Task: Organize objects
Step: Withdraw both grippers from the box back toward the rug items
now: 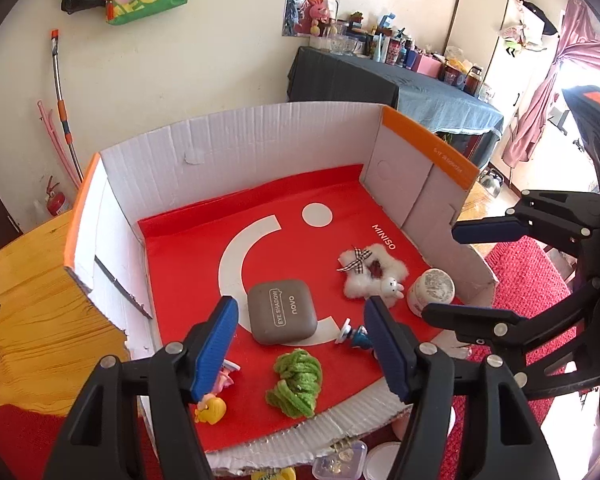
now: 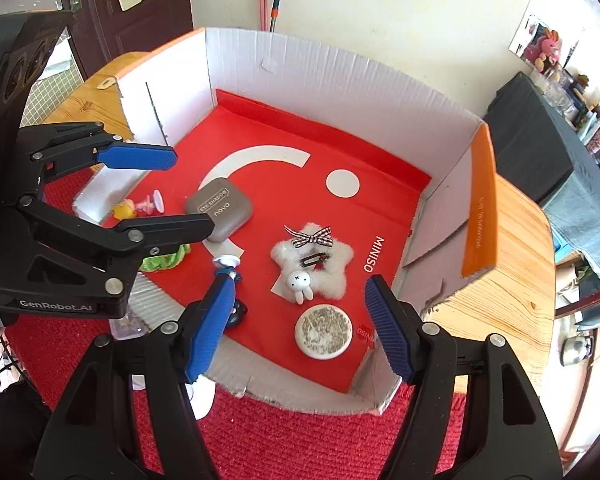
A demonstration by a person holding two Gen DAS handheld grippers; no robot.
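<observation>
A white cardboard box (image 1: 236, 148) (image 2: 308, 76) lined with a red MINISO bag holds a grey eye shadow case (image 1: 282, 311) (image 2: 219, 208), a white fluffy star clip with a bunny (image 1: 374, 272) (image 2: 314, 264), a round white jar (image 1: 432, 291) (image 2: 324, 331), a green yarn bundle (image 1: 296, 382) (image 2: 166, 259), a yellow and pink toy (image 1: 214, 404) (image 2: 134, 208) and a small blue figure (image 1: 356, 334) (image 2: 230, 276). My left gripper (image 1: 302, 350) (image 2: 186, 194) is open and empty above the box front. My right gripper (image 2: 298, 326) (image 1: 456, 274) is open and empty above the jar.
The box sits on a wooden table (image 1: 32, 320) (image 2: 512, 280) over a red mat (image 2: 300, 436). Small clear containers (image 1: 340, 460) lie in front of the box. A cluttered dark-covered table (image 1: 420, 88) stands behind, with a door (image 2: 140, 8) at the far left.
</observation>
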